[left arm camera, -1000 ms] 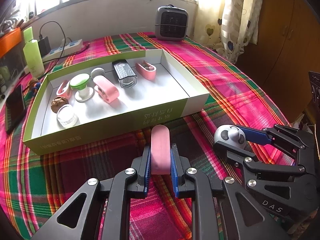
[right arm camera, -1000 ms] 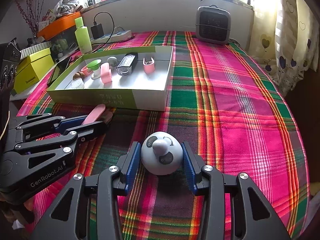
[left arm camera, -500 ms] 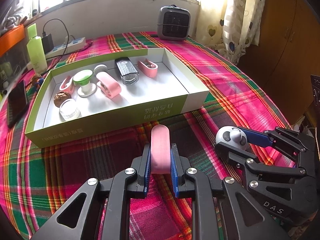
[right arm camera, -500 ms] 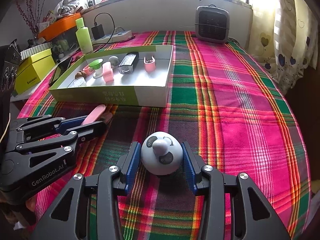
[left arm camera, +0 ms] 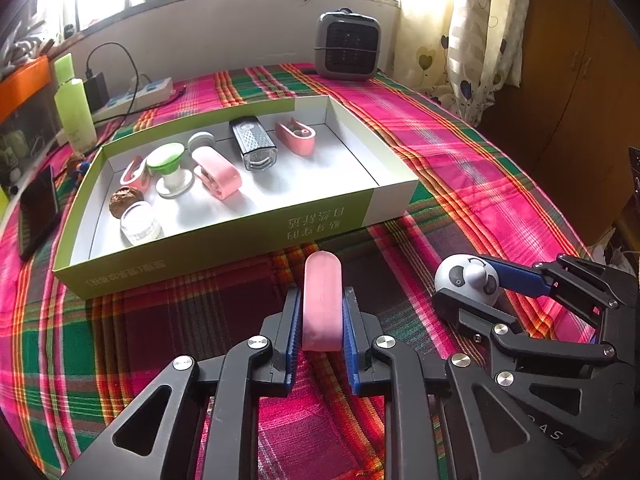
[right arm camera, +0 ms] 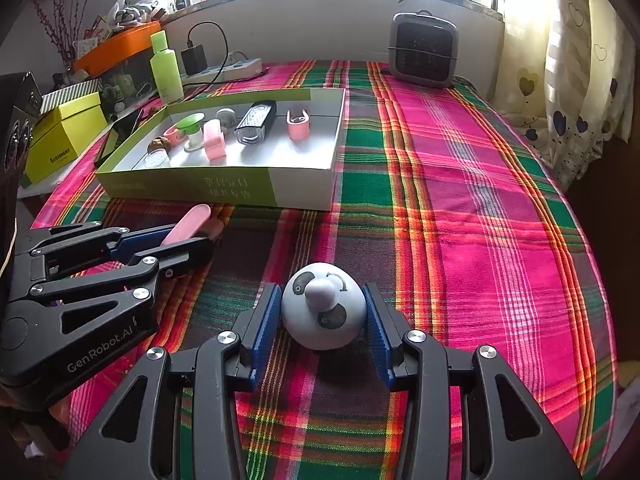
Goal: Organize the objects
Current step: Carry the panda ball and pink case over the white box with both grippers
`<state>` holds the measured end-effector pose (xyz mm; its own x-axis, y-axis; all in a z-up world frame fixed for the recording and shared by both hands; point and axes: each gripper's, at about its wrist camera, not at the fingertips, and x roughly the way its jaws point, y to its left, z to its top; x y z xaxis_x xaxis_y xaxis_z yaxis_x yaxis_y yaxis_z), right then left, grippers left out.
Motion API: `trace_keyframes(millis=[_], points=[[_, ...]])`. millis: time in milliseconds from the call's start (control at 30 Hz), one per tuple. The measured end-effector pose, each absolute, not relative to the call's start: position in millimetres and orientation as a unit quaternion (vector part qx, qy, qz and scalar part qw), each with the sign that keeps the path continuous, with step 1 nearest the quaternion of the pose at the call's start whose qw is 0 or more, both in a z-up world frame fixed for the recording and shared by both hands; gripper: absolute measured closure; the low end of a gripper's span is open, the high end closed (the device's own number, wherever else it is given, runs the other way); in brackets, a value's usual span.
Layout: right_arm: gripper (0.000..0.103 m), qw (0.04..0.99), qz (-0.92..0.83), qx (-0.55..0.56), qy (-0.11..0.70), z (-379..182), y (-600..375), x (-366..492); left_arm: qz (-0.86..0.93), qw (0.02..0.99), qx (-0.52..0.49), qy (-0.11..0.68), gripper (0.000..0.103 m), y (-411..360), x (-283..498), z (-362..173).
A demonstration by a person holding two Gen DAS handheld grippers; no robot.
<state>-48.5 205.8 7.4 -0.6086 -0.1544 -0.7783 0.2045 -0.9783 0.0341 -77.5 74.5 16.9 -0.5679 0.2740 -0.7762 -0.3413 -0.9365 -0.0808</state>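
My left gripper (left arm camera: pixel 322 312) is shut on a flat pink oblong piece (left arm camera: pixel 322 300), held just in front of the green-and-white box (left arm camera: pixel 224 252). The pink piece also shows in the right wrist view (right arm camera: pixel 186 224). My right gripper (right arm camera: pixel 320 320) is shut on a grey panda-faced egg toy (right arm camera: pixel 322 312), which also shows in the left wrist view (left arm camera: pixel 466 280), to the right of the left gripper. The box (right arm camera: pixel 224 190) holds several small items: pink clips, a green-topped stamp, a black grater, a brown nut, a clear jar.
A plaid cloth (right arm camera: pixel 460 208) covers the table. A grey heater (left arm camera: pixel 347 46) stands at the back. A green bottle (left arm camera: pixel 74 108), power strip (left arm camera: pixel 136 96) and phone (left arm camera: pixel 38 208) lie left of the box. A yellow box (right arm camera: pixel 64 136) sits far left.
Both grippers have lifted and drawn back slightly with their objects, so the box looks a little farther away. Both grips are unchanged.
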Motion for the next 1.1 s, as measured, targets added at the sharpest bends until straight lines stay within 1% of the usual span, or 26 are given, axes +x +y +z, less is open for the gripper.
trace_keyframes(millis=[167, 233, 300, 533, 867, 1100], points=[[0.061, 0.103, -0.898, 0.427, 0.03, 9.8, 204.4, -46.2, 0.888, 0.173, -0.425, 0.036, 0.087, 71.6, -73.5, 21.8], [0.064, 0.105, -0.899, 0.424, 0.03, 12.6, 203.2, -45.2, 0.89, 0.17, -0.421, 0.037, 0.087, 70.9, -72.4, 25.1], [0.07, 0.108, -0.901, 0.419, 0.031, 16.4, 202.5, -44.5, 0.891, 0.17, -0.419, 0.035, 0.087, 69.5, -71.3, 28.3], [0.07, 0.115, -0.897, 0.425, 0.029, 10.9, 201.8, -42.8, 0.892, 0.165, -0.42, 0.033, 0.087, 64.6, -68.2, 28.5], [0.07, 0.101, -0.896, 0.431, 0.03, 7.2, 201.7, -47.7, 0.891, 0.161, -0.424, 0.025, 0.087, 61.0, -67.8, 26.2], [0.07, 0.105, -0.899, 0.425, 0.013, 9.6, 206.8, -46.7, 0.892, 0.163, -0.42, 0.023, 0.087, 60.9, -68.0, 29.1]])
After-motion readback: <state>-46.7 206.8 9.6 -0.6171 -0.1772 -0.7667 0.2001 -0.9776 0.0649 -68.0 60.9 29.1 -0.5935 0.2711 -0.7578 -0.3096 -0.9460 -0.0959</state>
